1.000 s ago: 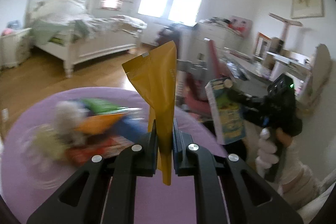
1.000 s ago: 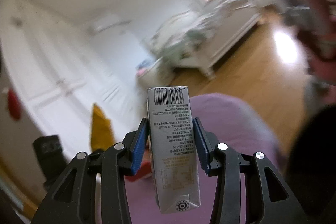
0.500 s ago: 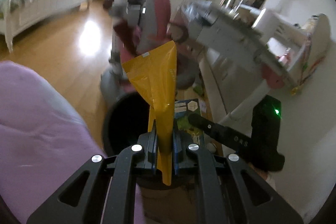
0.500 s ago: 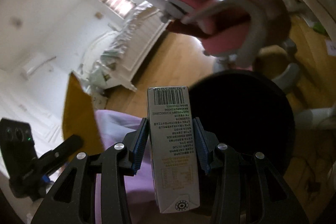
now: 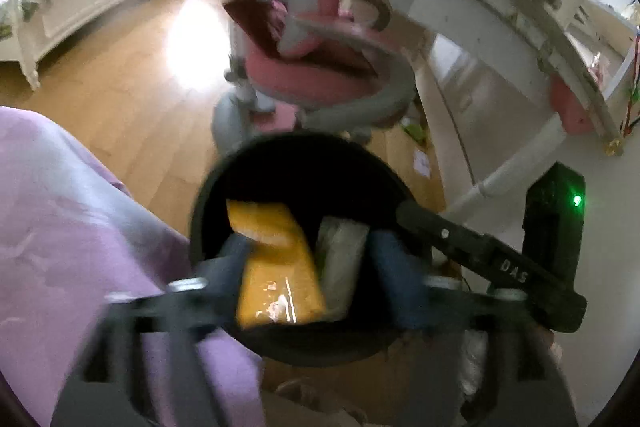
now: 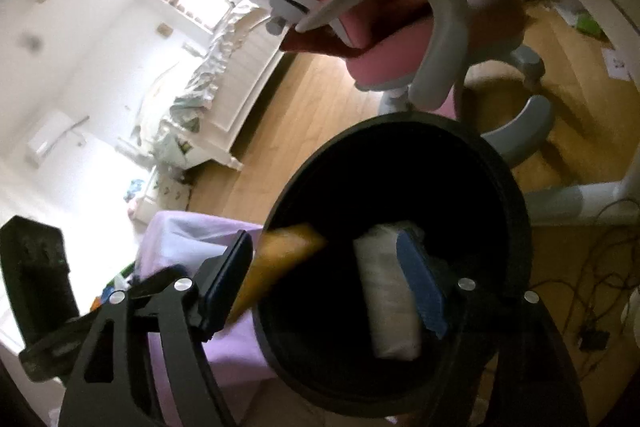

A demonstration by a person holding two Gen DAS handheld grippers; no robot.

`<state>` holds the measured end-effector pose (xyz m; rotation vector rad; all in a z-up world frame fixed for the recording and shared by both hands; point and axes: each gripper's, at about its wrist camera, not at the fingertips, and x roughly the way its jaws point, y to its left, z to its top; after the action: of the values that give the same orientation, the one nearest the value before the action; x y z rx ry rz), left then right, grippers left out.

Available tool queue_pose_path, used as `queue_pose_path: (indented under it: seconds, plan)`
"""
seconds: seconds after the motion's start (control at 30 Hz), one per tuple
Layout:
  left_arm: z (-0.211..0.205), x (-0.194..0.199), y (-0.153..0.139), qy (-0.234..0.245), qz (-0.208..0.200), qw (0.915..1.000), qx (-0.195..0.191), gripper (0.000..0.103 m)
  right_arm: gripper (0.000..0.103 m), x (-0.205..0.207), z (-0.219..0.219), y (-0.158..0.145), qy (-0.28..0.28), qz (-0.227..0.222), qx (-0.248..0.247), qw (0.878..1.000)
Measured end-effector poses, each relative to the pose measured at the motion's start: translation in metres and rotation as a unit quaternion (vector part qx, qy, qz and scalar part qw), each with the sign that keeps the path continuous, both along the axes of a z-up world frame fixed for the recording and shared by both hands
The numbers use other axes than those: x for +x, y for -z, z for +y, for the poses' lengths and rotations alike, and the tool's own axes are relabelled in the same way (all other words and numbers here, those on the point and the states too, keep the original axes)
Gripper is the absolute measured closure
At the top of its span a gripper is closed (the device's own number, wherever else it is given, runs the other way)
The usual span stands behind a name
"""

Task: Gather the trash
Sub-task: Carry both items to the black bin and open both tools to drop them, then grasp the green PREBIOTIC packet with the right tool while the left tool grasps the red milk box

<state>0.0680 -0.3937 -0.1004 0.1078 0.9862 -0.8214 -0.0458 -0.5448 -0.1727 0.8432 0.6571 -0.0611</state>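
Both pairs of tongs hang over the mouth of a black bin [image 6: 400, 259] that stands on the wooden floor beside a surface draped in purple cloth [image 5: 72, 247]. The left tongs [image 5: 308, 267], their jaws having just been opening and now standing wide, let go a yellow wrapper [image 5: 276, 263]. It lies between the spread fingers but seems clear of both pads, its long axis running away from the camera and down into the bin. The right tongs [image 6: 324, 291] have likewise just been opening. A pale drink carton [image 6: 388, 291] lies lengthwise close against the right-hand blue pad, apparently no longer squeezed, already below the rim. From the right wrist the wrapper [image 6: 280, 263] shows slanting across the near-left rim, partly over the edge. Neither piece needs chasing: each sits just ahead of and below its own tongs, inside or entering the bin. A pink desk chair [image 5: 312, 67] stands just beyond. The drop looks all but done, and more trash probably waits back on the cloth.
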Motion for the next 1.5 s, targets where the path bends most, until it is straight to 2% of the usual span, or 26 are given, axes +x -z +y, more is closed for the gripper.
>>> queue_pose_path:
  seconds: [0.07, 0.3, 0.47, 0.6, 0.63, 0.73, 0.83, 0.9, 1.03, 1.1, 1.17, 1.23, 1.3, 1.37, 1.43, 1.47, 1.5]
  plan:
    - [0.009, -0.004, -0.011, -0.001, -0.014, 0.9995, -0.027, 0.015, 0.029, 0.001, -0.001, 0.0, -0.001, -0.002, 0.001, 1.0]
    - [0.048, -0.014, -0.041, -0.023, -0.05, 0.9977, -0.04, 0.015, 0.029, 0.012, 0.031, -0.019, -0.04, -0.012, -0.02, 0.999]
    - [0.12, -0.024, -0.063, -0.087, -0.099, 0.9904, -0.041, 0.015, 0.029, 0.036, 0.077, -0.048, -0.103, -0.027, -0.041, 0.993]
    - [0.196, -0.029, -0.072, -0.169, -0.144, 0.9748, -0.022, 0.012, 0.028, 0.065, 0.13, -0.078, -0.176, -0.044, -0.049, 0.982]
    - [0.22, -0.03, -0.074, -0.196, -0.154, 0.9684, -0.013, 0.012, 0.023, 0.075, 0.15, -0.088, -0.199, -0.049, -0.054, 0.977]
    - [0.272, -0.031, -0.073, -0.249, -0.184, 0.9508, 0.017, 0.008, 0.02, 0.101, 0.194, -0.11, -0.248, -0.059, -0.06, 0.965]
    - [0.309, -0.03, -0.068, -0.277, -0.195, 0.9397, 0.045, 0.007, 0.016, 0.139, 0.257, -0.138, -0.313, -0.056, -0.071, 0.945]
    - [0.323, -0.026, -0.062, -0.273, -0.192, 0.9417, 0.043, 0.007, 0.012, 0.163, 0.295, -0.151, -0.348, -0.05, -0.085, 0.932]
    - [0.324, -0.016, -0.051, -0.252, -0.176, 0.9495, 0.063, 0.006, 0.012, 0.22, 0.367, -0.159, -0.384, 0.006, -0.127, 0.915]
    - [0.326, -0.017, -0.047, -0.237, -0.175, 0.9536, 0.06, 0.006, 0.012, 0.242, 0.392, -0.155, -0.39, 0.039, -0.149, 0.908]
    - [0.326, -0.011, -0.049, -0.22, -0.178, 0.9579, 0.047, 0.006, 0.012, 0.259, 0.414, -0.146, -0.398, 0.084, -0.185, 0.895]
    - [0.325, -0.009, -0.048, -0.213, -0.181, 0.9587, 0.05, 0.007, 0.012, 0.27, 0.43, -0.133, -0.417, 0.129, -0.2, 0.877]
    - [0.326, -0.004, -0.046, -0.208, -0.179, 0.9599, 0.056, 0.016, 0.015, 0.271, 0.439, -0.128, -0.43, 0.145, -0.21, 0.866]
    - [0.33, -0.003, -0.044, -0.192, -0.163, 0.9673, 0.027, 0.035, 0.042, 0.266, 0.442, -0.131, -0.431, 0.141, -0.225, 0.862]
    - [0.331, -0.002, -0.043, -0.185, -0.156, 0.9702, 0.009, 0.043, 0.047, 0.258, 0.434, -0.138, -0.429, 0.125, -0.22, 0.867]
    - [0.331, -0.002, -0.044, -0.184, -0.157, 0.9703, 0.005, 0.053, 0.047, 0.257, 0.431, -0.14, -0.429, 0.116, -0.222, 0.868]
    - [0.331, -0.001, -0.044, -0.184, -0.158, 0.9701, 0.006, 0.053, 0.048, 0.252, 0.427, -0.144, -0.425, 0.108, -0.225, 0.87]
